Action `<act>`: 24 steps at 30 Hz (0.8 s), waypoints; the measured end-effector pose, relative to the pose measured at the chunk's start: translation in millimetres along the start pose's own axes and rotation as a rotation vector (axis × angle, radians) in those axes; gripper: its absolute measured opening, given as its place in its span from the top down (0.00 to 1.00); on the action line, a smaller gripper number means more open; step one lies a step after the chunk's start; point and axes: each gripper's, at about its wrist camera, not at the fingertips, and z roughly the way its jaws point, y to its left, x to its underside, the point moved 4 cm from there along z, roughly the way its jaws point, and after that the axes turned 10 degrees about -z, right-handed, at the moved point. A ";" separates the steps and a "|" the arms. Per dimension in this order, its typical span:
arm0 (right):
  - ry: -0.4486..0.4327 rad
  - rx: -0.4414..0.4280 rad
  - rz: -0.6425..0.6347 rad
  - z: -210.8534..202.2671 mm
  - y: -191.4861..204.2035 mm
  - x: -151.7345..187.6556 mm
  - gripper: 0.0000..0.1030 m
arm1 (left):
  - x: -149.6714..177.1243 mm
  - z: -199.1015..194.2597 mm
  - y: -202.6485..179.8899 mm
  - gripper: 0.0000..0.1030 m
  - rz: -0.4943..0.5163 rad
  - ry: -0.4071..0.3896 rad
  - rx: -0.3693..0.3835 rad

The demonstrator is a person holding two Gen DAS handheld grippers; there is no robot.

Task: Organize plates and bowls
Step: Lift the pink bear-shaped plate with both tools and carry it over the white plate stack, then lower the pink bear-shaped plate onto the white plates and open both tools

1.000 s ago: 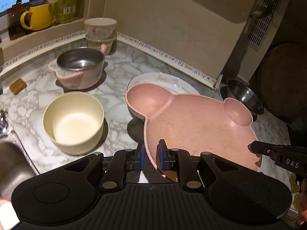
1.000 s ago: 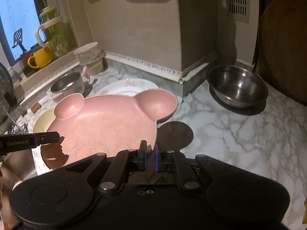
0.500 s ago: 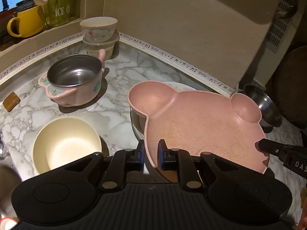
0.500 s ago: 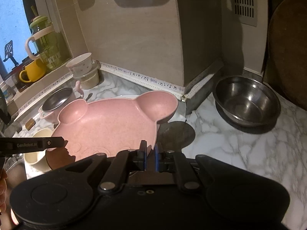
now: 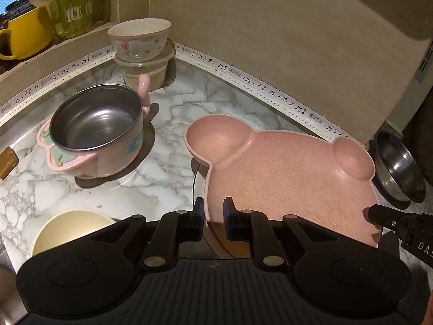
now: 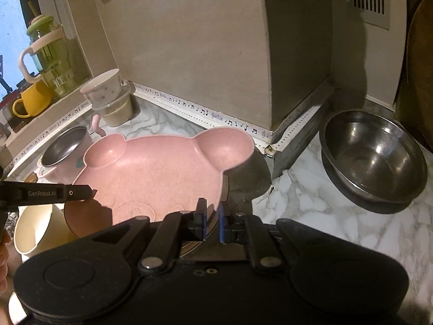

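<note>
A pink bear-shaped plate (image 5: 284, 173) is held level above the marble counter, over a white plate that it almost fully hides. My left gripper (image 5: 213, 214) is shut on the plate's near left rim. My right gripper (image 6: 212, 220) is shut on its right rim; the plate also shows in the right wrist view (image 6: 162, 176). The right gripper's finger shows in the left wrist view (image 5: 392, 222), and the left gripper's finger in the right wrist view (image 6: 54, 192).
A pink steel-lined bowl with handles (image 5: 97, 132) stands left, a cream bowl (image 5: 70, 233) in front of it. A flowered bowl on a lidded container (image 5: 140, 40) sits in the corner. A steel bowl (image 6: 376, 157) stands right. Yellow mug (image 5: 24, 32) and green jar sit on the ledge.
Both grippers carried the pink plate forward toward the wall corner. The cream bowl slid toward the bottom edge of the left view and the white plate went under the pink one.
</note>
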 end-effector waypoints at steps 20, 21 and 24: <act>0.043 -0.009 -0.054 23.2 5.1 2.5 0.90 | -3.2 25.1 6.7 0.87 0.013 0.023 -0.030; 0.042 -0.008 -0.054 23.0 5.1 2.5 0.90 | -2.8 25.4 7.4 0.87 0.011 0.023 -0.029; 0.048 -0.006 -0.050 24.5 4.7 2.5 0.90 | -1.3 25.3 7.7 0.86 0.022 0.020 -0.034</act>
